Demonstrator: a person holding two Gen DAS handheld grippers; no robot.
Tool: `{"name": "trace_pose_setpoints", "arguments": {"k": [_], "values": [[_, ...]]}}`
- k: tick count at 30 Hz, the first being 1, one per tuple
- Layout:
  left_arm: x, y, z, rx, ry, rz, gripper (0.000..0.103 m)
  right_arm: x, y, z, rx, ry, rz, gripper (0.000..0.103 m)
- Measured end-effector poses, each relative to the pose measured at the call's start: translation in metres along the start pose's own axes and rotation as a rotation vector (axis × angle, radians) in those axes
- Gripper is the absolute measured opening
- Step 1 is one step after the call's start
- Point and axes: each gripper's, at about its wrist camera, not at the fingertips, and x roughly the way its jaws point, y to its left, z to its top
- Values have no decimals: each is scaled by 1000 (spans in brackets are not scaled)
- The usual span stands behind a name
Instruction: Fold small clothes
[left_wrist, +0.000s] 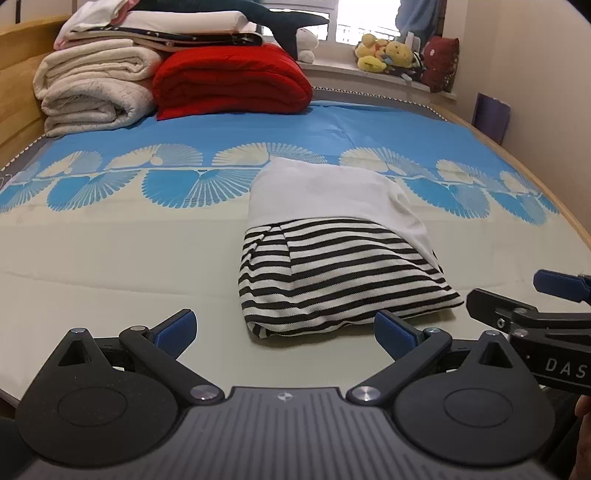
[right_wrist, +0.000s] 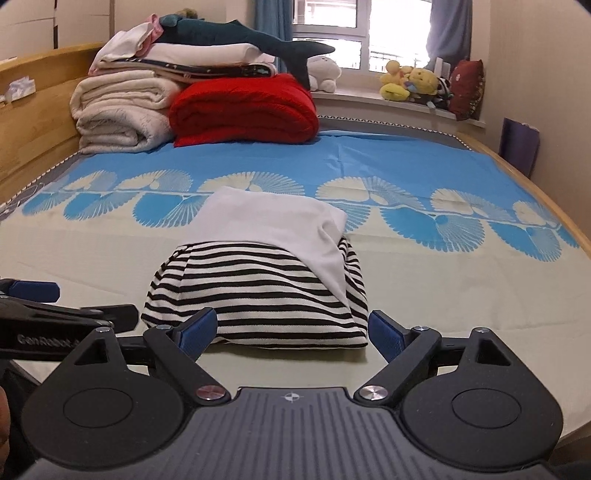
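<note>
- The left claw (left_wrist: 284, 328) is seen with both blue-padded fingers (left_wrist: 177, 326) spread wide; nothing is held between them.
- The right claw (right_wrist: 291, 330) is likewise spread wide and nothing is pinched; its pads stand just short of the near edge of the garment.
- A folded striped garment (right_wrist: 258, 295) is laid on the bed (right_wrist: 461, 295), straight ahead of the right claw and ahead and slightly to the right of the left claw.
- A folded white cloth (right_wrist: 273, 225) is draped over the far part of the striped garment, its right corner hanging down over the stripes.
- The two claws are held side by side at the near edge of the bed, each showing at the border of the other's view.
- Far beyond both claws, a red blanket (left_wrist: 232, 79) and stacked cream blankets (left_wrist: 92, 85) are piled at the head of the bed.
- Plush toys (right_wrist: 410, 83) are lined up on the windowsill behind.
</note>
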Motion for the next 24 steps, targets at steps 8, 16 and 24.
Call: {"name": "trace_pose_setpoints", "arguments": {"k": [8,16,24], "values": [[1,1,0,-10,-9,8,102,5,0,1,20,8,-7,89],[0,2,1,-13,-11,8,102,5,1,1,16,1,-16,89],[1,3,1,-14,-9,7,102,5,1,1,18,2,-15,89]]}}
